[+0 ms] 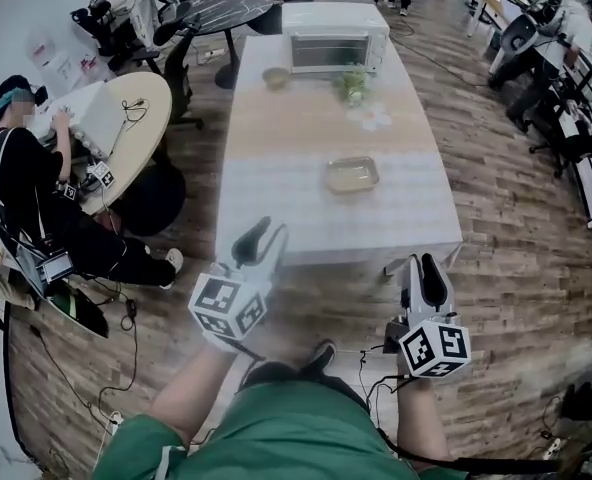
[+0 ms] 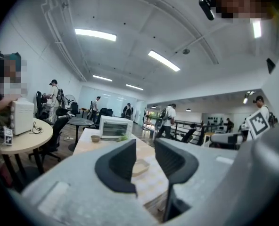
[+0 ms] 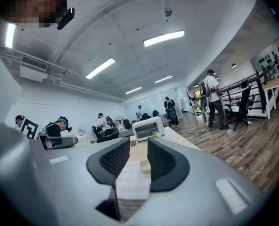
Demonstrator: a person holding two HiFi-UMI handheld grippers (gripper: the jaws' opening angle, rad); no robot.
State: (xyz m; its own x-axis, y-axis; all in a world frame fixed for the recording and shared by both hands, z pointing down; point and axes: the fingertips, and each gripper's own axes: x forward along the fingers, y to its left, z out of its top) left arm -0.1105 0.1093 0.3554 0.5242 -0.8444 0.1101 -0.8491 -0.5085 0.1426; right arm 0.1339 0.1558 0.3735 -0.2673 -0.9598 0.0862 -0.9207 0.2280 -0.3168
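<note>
Beige tray [image 1: 352, 174], perhaps metal, lies well beyond left claw [image 1: 268, 232] and right claw [image 1: 422, 262]

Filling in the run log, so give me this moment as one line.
left gripper: open, empty | right gripper: open, empty | both at table near edge, touching nothing | tray mid-table | toaster oven at far end

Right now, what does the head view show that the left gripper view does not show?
Only the head view: the green shirt, a shoe and floor cables. Only the left gripper view: ceiling lights and standing people. Both: the open left claw, the table, the oven, the tray and the small bowl.
</note>
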